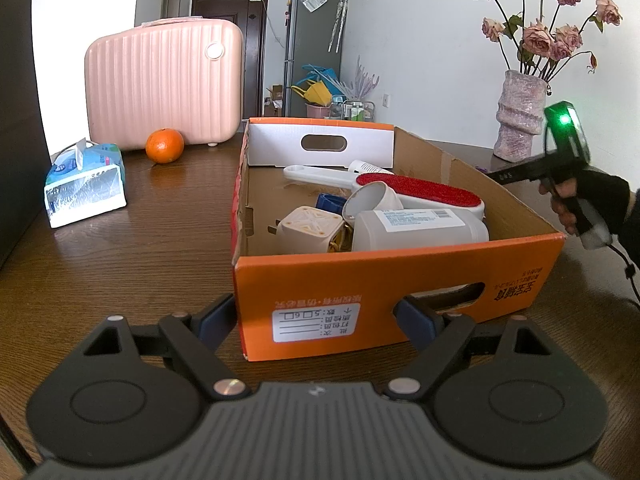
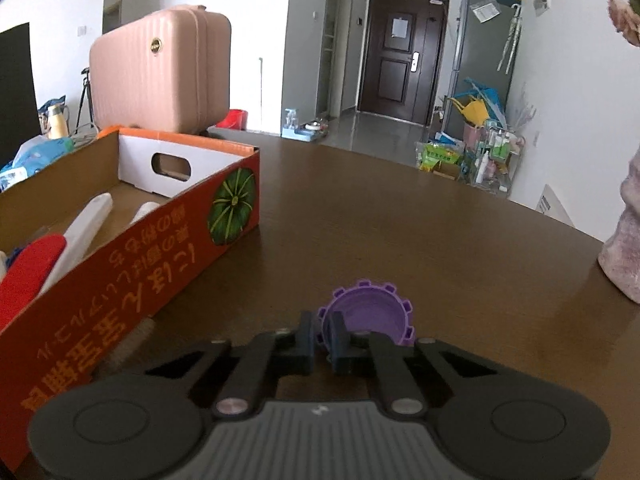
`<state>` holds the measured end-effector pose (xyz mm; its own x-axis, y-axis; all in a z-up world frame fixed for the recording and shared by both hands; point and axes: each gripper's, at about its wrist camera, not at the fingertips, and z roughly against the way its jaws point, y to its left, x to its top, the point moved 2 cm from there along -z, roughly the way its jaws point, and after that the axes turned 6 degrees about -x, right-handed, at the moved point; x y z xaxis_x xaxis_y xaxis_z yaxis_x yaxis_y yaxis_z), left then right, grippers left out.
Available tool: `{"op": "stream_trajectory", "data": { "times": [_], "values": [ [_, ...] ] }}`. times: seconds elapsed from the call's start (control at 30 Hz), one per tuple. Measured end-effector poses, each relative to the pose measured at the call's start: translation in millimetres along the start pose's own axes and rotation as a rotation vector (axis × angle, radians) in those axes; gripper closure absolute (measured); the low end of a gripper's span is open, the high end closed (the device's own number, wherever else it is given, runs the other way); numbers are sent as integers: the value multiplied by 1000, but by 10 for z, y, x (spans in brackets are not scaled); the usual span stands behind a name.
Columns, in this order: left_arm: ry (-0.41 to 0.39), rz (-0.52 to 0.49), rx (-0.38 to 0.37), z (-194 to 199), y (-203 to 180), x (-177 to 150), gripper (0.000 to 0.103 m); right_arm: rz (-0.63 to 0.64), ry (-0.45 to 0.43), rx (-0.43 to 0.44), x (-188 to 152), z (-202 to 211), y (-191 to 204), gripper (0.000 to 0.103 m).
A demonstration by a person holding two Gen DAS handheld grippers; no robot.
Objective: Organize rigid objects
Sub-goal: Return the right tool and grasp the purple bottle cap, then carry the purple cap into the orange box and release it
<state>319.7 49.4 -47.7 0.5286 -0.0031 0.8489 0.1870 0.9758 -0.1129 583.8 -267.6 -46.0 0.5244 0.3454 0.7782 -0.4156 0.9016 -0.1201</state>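
A: While the left gripper (image 1: 316, 316) faced the near end of the box (image 1: 400, 280), its fingers stood wide apart, gripping nothing. One fingertip sat just off the box's left corner, the other in front of the handle slot.

B: And the right gripper (image 2: 323, 336)?

A: Fingers drawn close, pinching the near wall of the purple cap (image 2: 370, 312). The cap sat open side up; whether it rested on the table (image 2: 440, 240) or hung just above it, I could not tell. It was outside the box, just beside the long orange side.

B: Box contents?

A: White bottle (image 1: 420, 230) on its side at the near end, a cube-shaped plug adapter (image 1: 310, 228) touching it on the left, a red lint brush (image 1: 420, 194) behind, its white handle running toward the far wall. Something blue (image 1: 330, 202) lay partly hidden behind the adapter.

B: Surroundings?

A: Orange (image 1: 165, 145) and tissue pack (image 1: 85, 182) left of the box, the orange just in front of a pink case (image 1: 164, 84). Vase (image 1: 520, 120) of dried roses to the right, well apart from the box. The box wall stood between the cap and the items inside.

B: Right gripper in the left view?

A: Yes, at the far right, past the box's right wall, held in a gloved hand (image 1: 592, 204), green light lit.
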Motion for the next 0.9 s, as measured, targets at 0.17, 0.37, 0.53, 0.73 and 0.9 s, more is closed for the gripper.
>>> {"op": "stream_trajectory", "data": {
  "times": [0.17, 0.37, 0.53, 0.73, 0.9],
  "values": [
    [0, 0, 0, -2, -4, -2, 16, 23, 5, 17, -294, 479, 212, 97],
    [0, 0, 0, -3, -1, 0, 16, 66, -9, 65, -825, 1313, 687, 98],
    [0, 0, 0, -3, 1, 1, 16, 58, -19, 119, -1132, 1787, 1025, 98],
    [0, 0, 0, -3, 2, 2, 16, -19, -86, 79, -1282, 2109, 1138, 89],
    [1, 0, 0, -3, 2, 2, 16, -165, -144, 40, -1420, 2369, 1028, 70]
  ]
}}
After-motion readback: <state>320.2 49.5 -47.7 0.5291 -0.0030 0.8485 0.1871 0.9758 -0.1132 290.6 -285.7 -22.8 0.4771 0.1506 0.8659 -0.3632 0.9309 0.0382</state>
